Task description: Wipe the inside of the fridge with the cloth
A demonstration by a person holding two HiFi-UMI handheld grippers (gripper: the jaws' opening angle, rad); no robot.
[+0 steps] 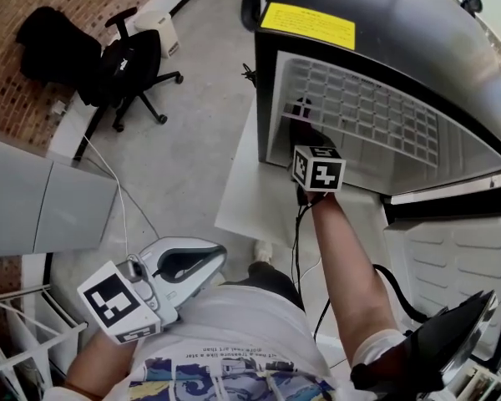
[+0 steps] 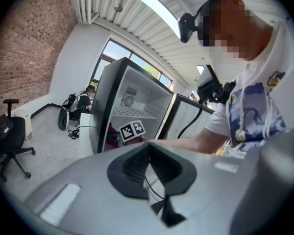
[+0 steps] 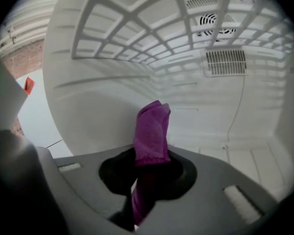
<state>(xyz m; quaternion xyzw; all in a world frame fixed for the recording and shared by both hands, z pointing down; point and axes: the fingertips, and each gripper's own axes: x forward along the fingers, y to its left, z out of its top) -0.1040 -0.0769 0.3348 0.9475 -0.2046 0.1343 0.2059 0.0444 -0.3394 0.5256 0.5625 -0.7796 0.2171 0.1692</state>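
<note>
The black fridge (image 1: 384,23) stands open at the upper right of the head view, its white inside and wire shelf (image 1: 367,107) showing. My right gripper (image 1: 303,119) reaches into it under that shelf, marker cube trailing. In the right gripper view it (image 3: 149,151) is shut on a purple cloth (image 3: 152,129) that sticks up between the jaws, apart from the fridge's white back wall (image 3: 196,106). My left gripper (image 1: 210,257) hangs low near the person's body, outside the fridge. In its own view the left gripper (image 2: 149,153) is shut with nothing in it.
The fridge door (image 1: 451,241) swings open at the right. A black office chair (image 1: 129,65) stands by the brick wall, a grey cabinet (image 1: 33,199) at the left, a white wire rack (image 1: 17,332) at bottom left. A cable (image 1: 121,195) trails over the concrete floor.
</note>
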